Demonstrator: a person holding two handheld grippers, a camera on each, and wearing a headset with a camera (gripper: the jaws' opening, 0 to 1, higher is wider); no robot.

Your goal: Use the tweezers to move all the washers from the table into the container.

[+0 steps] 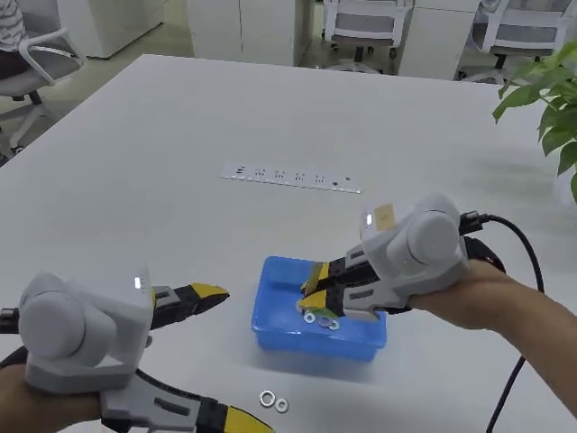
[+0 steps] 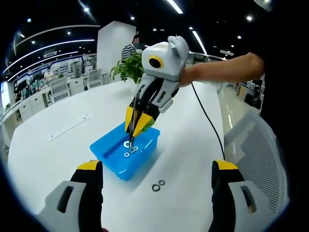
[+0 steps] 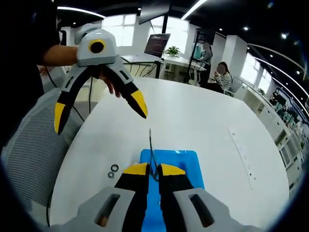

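White desk, head view: two washers are seen between the container and the desk's near edge. Left gripper view: the left gripper is held wide, empty. Right gripper view: tweezers are pinched by the right gripper over the container, washers to their left.

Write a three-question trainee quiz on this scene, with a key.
1. Multiple choice: how many washers lie on the table outside the container? A one, B two, C five.
2. True or false: the left gripper is shut.
3. Fill in: the right gripper is shut on the ____, above the container.
Key: 1 B. 2 false, its jaws stand wide open. 3 tweezers.
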